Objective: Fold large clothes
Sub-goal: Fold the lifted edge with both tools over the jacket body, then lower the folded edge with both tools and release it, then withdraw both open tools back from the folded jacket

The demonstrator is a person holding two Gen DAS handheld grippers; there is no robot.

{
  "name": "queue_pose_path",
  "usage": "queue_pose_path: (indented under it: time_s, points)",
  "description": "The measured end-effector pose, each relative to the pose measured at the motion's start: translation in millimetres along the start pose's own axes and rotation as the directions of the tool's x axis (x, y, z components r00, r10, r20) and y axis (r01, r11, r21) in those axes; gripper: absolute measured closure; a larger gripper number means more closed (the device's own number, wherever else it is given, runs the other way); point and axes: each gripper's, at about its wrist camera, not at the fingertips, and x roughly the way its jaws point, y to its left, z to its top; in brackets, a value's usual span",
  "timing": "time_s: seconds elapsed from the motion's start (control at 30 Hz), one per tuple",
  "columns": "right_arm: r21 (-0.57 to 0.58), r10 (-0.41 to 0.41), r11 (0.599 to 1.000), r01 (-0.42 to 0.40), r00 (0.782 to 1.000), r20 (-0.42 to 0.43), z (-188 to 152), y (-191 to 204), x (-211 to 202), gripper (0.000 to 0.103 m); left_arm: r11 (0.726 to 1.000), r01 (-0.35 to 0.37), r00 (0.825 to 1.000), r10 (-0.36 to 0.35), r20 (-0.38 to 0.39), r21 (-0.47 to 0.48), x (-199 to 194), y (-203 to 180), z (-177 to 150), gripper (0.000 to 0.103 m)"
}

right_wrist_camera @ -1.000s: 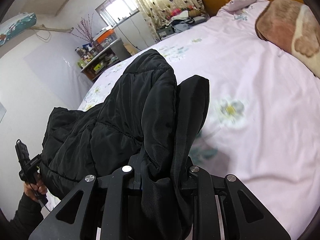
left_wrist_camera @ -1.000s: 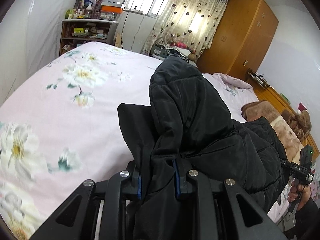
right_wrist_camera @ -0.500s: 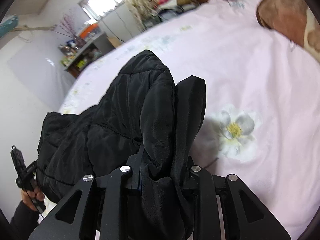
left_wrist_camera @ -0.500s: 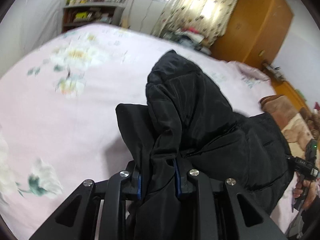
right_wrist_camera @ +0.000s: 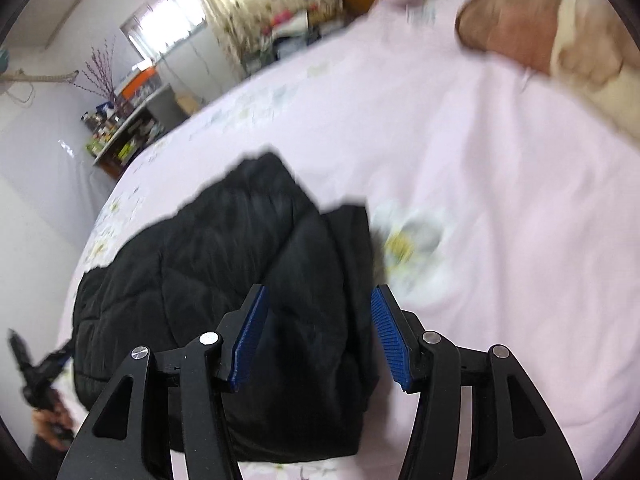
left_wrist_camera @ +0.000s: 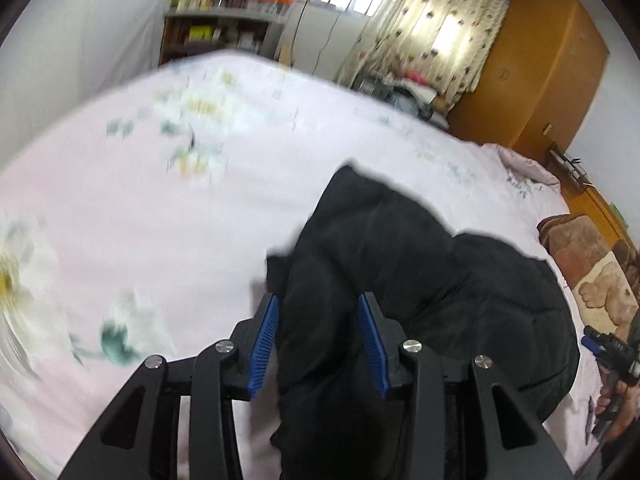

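The black quilted padded jacket (left_wrist_camera: pixel 420 280) lay bunched on the pale pink floral bedspread (left_wrist_camera: pixel 140 220) of the bed, with one folded end toward the camera in both wrist views.

A second earlier, both grippers were clamped on the jacket's folded edge, with the garment held up off the bed. At this moment the left gripper (left_wrist_camera: pixel 318 340) had its jaws opening: the blue ribbed pads (left_wrist_camera: pixel 264 336) stood apart on either side of a fold of black fabric, which ran between them without being pressed. The right gripper (right_wrist_camera: pixel 316 336) was likewise opening, and its blue pads (right_wrist_camera: pixel 248 332) stood wide of the jacket's edge, with fabric beneath and between them but not gripped. The jacket sat lower and flatter on the bedspread than before, and both views were blurred by motion.

Judgement: the carried fold had been laid down and let go, so this fold step appeared complete or nearly so. The bundle looked thick and springy; it might have reopened once released. The next move would probably have called for withdrawing both grippers clear without dragging fabric, then checking whether a further fold was needed.

A person's hand (left_wrist_camera: pixel 616 412) showed at the frame edge in the left wrist view, holding the other gripper's handle.
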Motion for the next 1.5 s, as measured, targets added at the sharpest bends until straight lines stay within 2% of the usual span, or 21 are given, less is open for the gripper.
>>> queue_pose_path:
  time_s: [0.1, 0.17, 0.23, 0.3, 0.37, 0.53, 0.67, 0.83, 0.9, 0.97, 1.03, 1.33, 1.5]
  points:
    - [-0.042, 0.03, 0.999, -0.03, 0.999, 0.022, 7, 22, -1, 0.048, 0.998, 0.012, 1.0, -0.013, 0.014, 0.067, 10, -28, 14, 0.059]
    - [-0.101, 0.025, 0.995, -0.025, 1.0, 0.002, 7, 39, 11, 0.048, 0.993, 0.002, 1.0, 0.0, -0.02, 0.119, 33, -41, 17, 0.059]
    - [-0.141, 0.008, 0.99, -0.012, 0.999, -0.032, 5, 52, 30, 0.048, 0.988, -0.035, 0.998, 0.044, -0.054, 0.148, 58, -47, 15, 0.057]
    - [-0.138, -0.016, 0.99, 0.007, 0.998, -0.067, 2, 53, 51, 0.048, 0.985, -0.064, 0.996, 0.074, -0.056, 0.162, 73, -44, 10, 0.052]
    - [-0.132, -0.024, 0.991, 0.012, 0.996, -0.084, -1, 46, 63, 0.048, 0.985, -0.066, 0.996, 0.074, -0.044, 0.161, 76, -43, 11, 0.048]
    - [-0.144, -0.034, 0.989, 0.022, 0.996, -0.088, -5, 39, 68, 0.048, 0.987, -0.057, 0.997, 0.064, -0.043, 0.153, 72, -43, 12, 0.046]
    - [-0.149, -0.058, 0.988, 0.05, 0.997, -0.055, -3, 48, 40, 0.048, 0.988, -0.051, 0.998, 0.055, -0.026, 0.149, 43, -50, 8, 0.046]
    - [-0.179, -0.048, 0.983, 0.047, 0.999, -0.003, -28, 52, -5, 0.048, 0.99, -0.027, 1.0, 0.026, 0.009, 0.142, -2, -43, -23, 0.046]
    - [-0.191, -0.051, 0.981, 0.045, 0.998, -0.026, -42, 50, -8, 0.048, 0.988, -0.047, 0.998, 0.052, -0.033, 0.145, -2, -36, -40, 0.046]
    - [-0.196, -0.073, 0.979, 0.053, 0.993, -0.096, -53, 44, 4, 0.048, 0.99, -0.065, 0.994, 0.075, -0.082, 0.121, 2, -27, -49, 0.046]
    - [-0.191, -0.089, 0.979, 0.065, 0.989, -0.118, -55, 41, 6, 0.048, 0.992, -0.07, 0.993, 0.079, -0.084, 0.102, -8, -26, -53, 0.046]
    - [-0.222, -0.04, 0.974, 0.035, 0.999, -0.016, -77, 71, -71, 0.048, 0.987, -0.049, 0.998, 0.056, -0.04, 0.155, -79, -60, -74, 0.046]
    - [-0.25, 0.005, 0.968, 0.0, 1.0, 0.016, -109, 95, -118, 0.048, 0.984, -0.029, 0.999, 0.035, -0.032, 0.174, -120, -77, -93, 0.043]
